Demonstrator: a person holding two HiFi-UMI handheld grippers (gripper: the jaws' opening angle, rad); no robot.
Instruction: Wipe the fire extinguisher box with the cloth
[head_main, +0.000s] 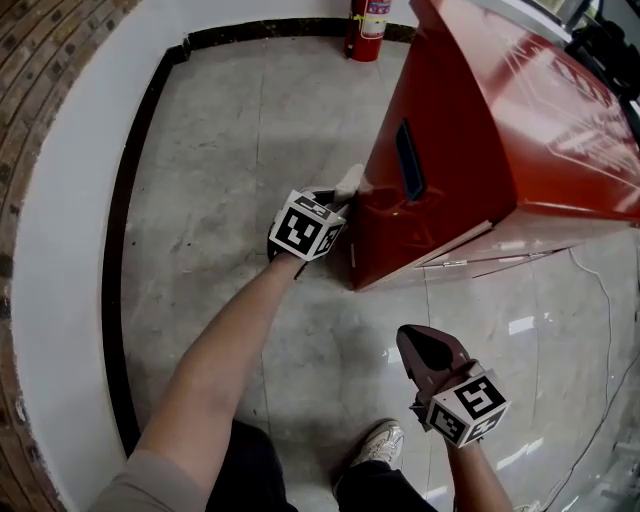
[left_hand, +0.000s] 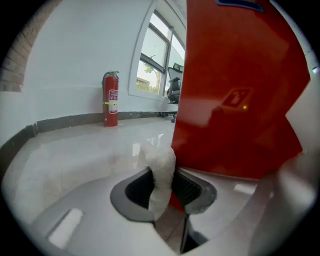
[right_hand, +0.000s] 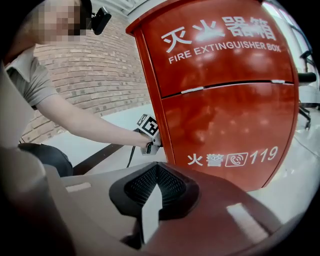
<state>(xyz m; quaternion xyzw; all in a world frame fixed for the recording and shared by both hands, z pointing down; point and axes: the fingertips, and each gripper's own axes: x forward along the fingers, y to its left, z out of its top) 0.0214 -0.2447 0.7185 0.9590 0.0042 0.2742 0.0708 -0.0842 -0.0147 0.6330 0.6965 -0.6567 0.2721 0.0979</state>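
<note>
— Head view first: where is the cloth (head_main: 351, 183)?

— It is bunched white at the tip of the left gripper (head_main: 340, 197). It touches the red fire extinguisher box (head_main: 500, 130) low on its side, near a corner. The box stands on the grey floor (head_main: 230, 160). Its right side runs out of frame, and the white markings on its top are too skewed to read. The right gripper (head_main: 425, 352) hangs well apart from the box, near a shoe (head_main: 378, 445).

— And the left gripper view?

— Its fingers pinch the cloth, which stands up between them against the box's bottom corner. The top of the box is cut off, and a small yellowish mark on its side is too blurred to read. A fire extinguisher (left_hand: 111, 99) stands at the floor's far edge against the wall, its label illegible, beside a window (left_hand: 155, 65). An office chair (left_hand: 174, 85) is half hidden behind the box.

— Right gripper view?

— The fingers are pressed together with nothing between them. The box front reads "FIRE EXTINGUISHER BOX" under Chinese characters partly washed out by glare. Lower down it reads "119" after two characters and a phone symbol. The person's arm (right_hand: 85, 122) reaches to the box's left edge, in front of a brick wall (right_hand: 95, 65).
</note>
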